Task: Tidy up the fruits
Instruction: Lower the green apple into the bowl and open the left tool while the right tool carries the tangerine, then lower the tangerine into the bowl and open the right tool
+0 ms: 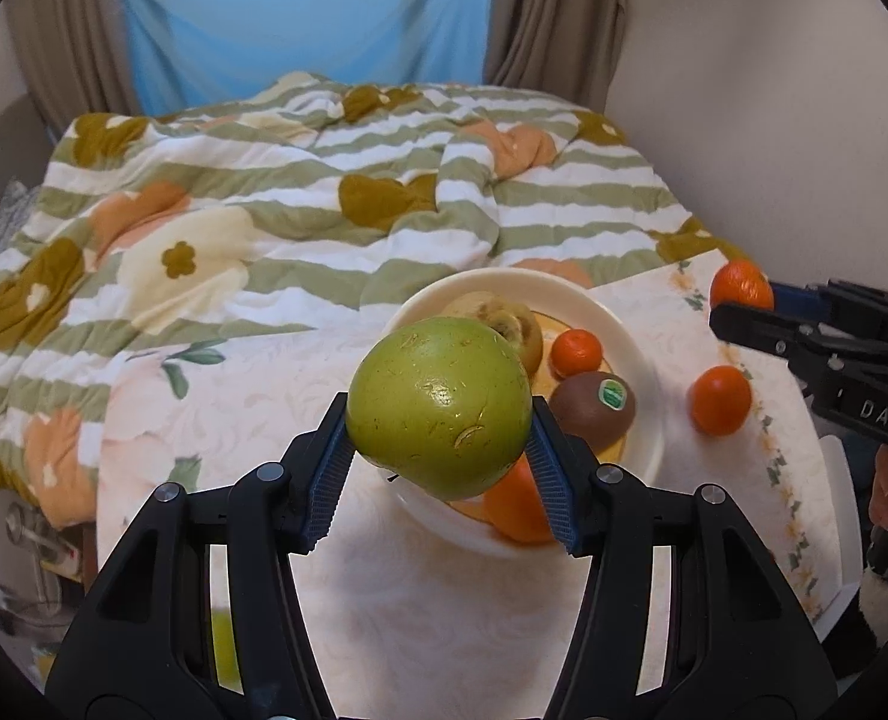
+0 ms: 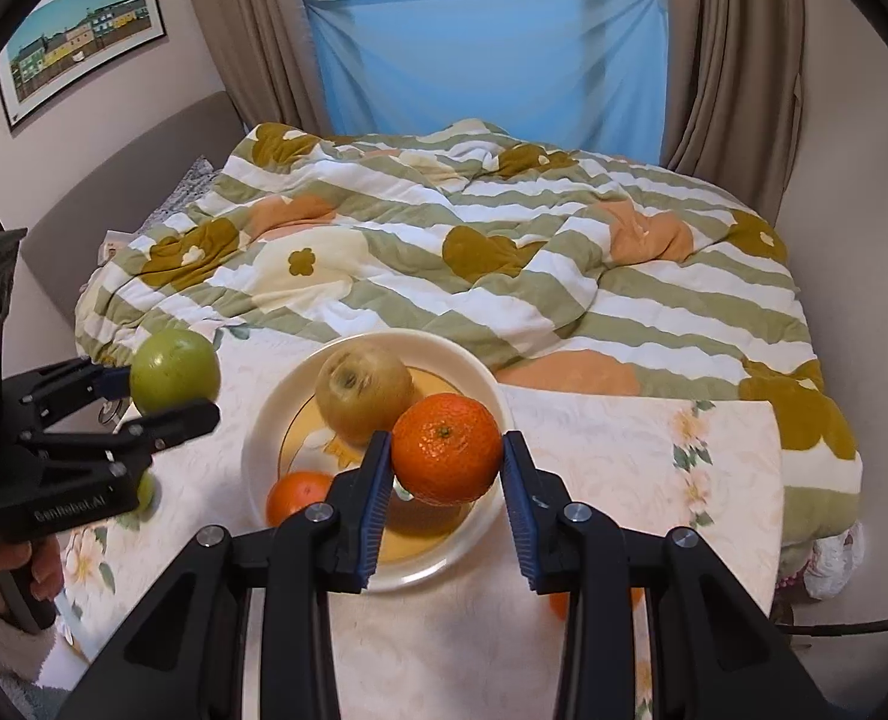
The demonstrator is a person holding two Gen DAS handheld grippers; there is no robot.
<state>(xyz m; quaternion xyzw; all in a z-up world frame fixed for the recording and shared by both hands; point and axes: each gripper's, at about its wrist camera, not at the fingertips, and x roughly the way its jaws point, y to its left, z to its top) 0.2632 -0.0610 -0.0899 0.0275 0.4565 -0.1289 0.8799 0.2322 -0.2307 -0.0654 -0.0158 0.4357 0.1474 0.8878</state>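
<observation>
Left wrist view, nearest: Your left gripper [image 1: 438, 450] fills the foreground, its blue ribbed pads clamped on a green apple [image 1: 438, 402] from either side.
Apple's look: Glossy yellow-green skin, flecked with small scuffs and one curved nick; round and firm, it sits square between the pads.
Beyond the fingertips: The cream bowl [image 1: 642, 360] lies just past and below the apple, holding a yellow-brown apple [image 1: 504, 318], a small mandarin [image 1: 576, 351], a kiwi with a green sticker [image 1: 594, 411] and an orange fruit [image 1: 513, 507] partly hidden under the apple.
Off to the right of the gripper: One loose mandarin [image 1: 720, 399] rests on the floral tablecloth [image 1: 234, 408], outside the bowl; your other gripper enters from that edge.
Right wrist view, nearest: Your right gripper [image 2: 447, 468] is closed on an orange [image 2: 447, 450], pads pressing both flanks.
Orange's look: Bright, pebbled peel, green stem button facing the camera, no visible damage.
Below and ahead of the fingertips: The bowl's rim [image 2: 486, 378] curves directly under the orange; the yellow-brown apple sits just behind it, a mandarin to the lower left inside the bowl.
Left of this gripper: The green apple hangs in the other gripper, short of the bowl's rim.
Step in hand: Both fruits appear to be in carriage toward the bowl.
Next move: You would need to lower each fruit into a free gap before releasing, since a drop onto the crowded pile could send it rolling out.
</observation>
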